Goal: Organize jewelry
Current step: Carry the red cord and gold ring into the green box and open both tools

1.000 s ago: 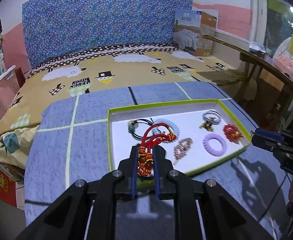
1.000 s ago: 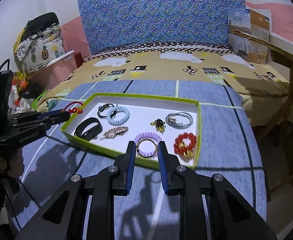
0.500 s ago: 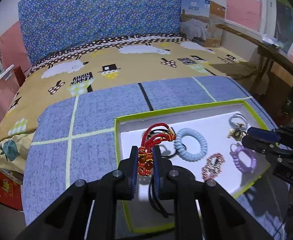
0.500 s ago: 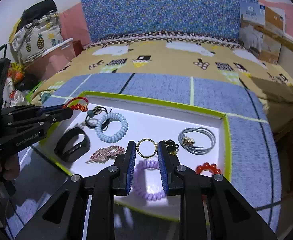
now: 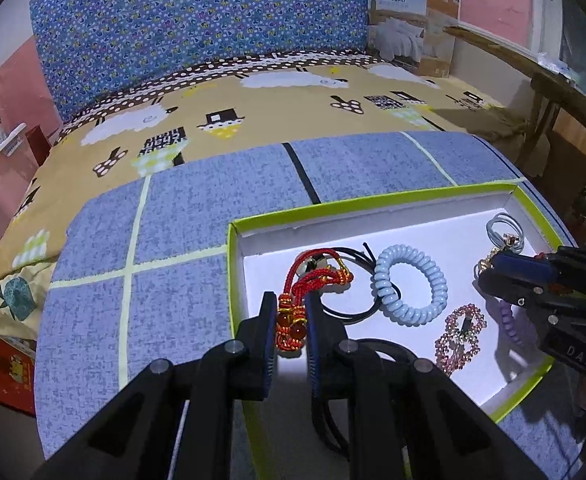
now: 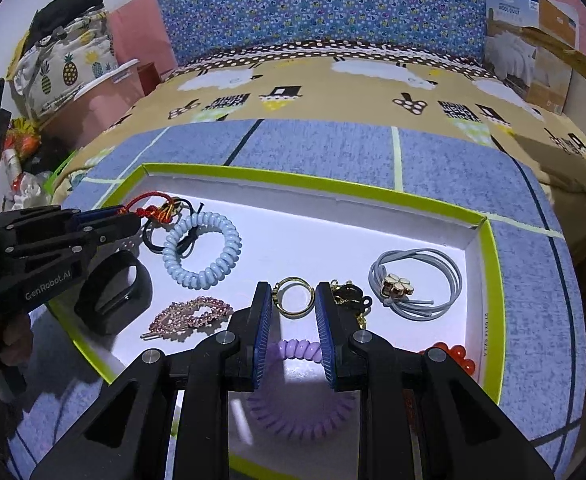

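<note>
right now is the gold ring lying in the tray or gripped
Gripped: the gold ring sits clamped between the right tool's pads, above the tray.

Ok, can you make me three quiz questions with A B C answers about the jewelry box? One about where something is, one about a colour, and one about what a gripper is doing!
1. Where does the pink sparkly hair clip lie?
A. inside the box
B. on the blue blanket
C. on the sheep bedsheet

2. What colour is the box rim?
A. orange
B. lime green
C. black

3. What is the right gripper doing?
A. hanging open with nothing in it
B. pinching a gold ring
C. pinching the light blue spiral hair tie

Answers:
1 A, the clip rests on the white box floor.
2 B, the edge is bright green all round.
3 B, the gold ring sits clamped between the blue pads.
</note>
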Demonstrator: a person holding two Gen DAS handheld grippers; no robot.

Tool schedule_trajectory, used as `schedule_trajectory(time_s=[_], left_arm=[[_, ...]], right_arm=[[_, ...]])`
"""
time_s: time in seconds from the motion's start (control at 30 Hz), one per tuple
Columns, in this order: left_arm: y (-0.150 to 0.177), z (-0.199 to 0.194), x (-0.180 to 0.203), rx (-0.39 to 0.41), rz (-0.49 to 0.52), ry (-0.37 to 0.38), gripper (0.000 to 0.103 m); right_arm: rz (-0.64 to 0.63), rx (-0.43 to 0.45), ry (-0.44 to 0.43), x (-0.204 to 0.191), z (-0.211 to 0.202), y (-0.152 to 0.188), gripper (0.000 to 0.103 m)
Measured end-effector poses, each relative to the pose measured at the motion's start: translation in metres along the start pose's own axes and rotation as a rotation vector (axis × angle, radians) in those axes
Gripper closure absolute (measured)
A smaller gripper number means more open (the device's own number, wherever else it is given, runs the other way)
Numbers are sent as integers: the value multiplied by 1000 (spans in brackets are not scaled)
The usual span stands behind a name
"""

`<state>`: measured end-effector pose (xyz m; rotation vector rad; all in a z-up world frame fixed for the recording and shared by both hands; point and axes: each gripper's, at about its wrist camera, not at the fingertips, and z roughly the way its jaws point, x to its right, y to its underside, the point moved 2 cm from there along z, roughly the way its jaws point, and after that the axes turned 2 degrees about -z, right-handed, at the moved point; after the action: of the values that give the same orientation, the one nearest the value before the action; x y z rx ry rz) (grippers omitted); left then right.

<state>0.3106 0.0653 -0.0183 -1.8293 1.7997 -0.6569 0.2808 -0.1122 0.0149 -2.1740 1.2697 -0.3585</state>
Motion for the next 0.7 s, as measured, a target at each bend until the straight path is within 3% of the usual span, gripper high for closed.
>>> schedule_trajectory(time_s=[0.13,0.27,0.43,0.7], left_arm=[[1,0,2,-3,-2,7,87],[2,-2,4,5,-1,20,75],[4,-4,3,12,-7,29,74],[8,-25,-5,56,-62,45,74]], right_arm=[[-14,-7,2,-1,1,-1,80],[-24,-11,2,-2,1,-1,80],[-31,-5,8,-5,-2,1,73],[-33,46,9,-9,-27,5,73]])
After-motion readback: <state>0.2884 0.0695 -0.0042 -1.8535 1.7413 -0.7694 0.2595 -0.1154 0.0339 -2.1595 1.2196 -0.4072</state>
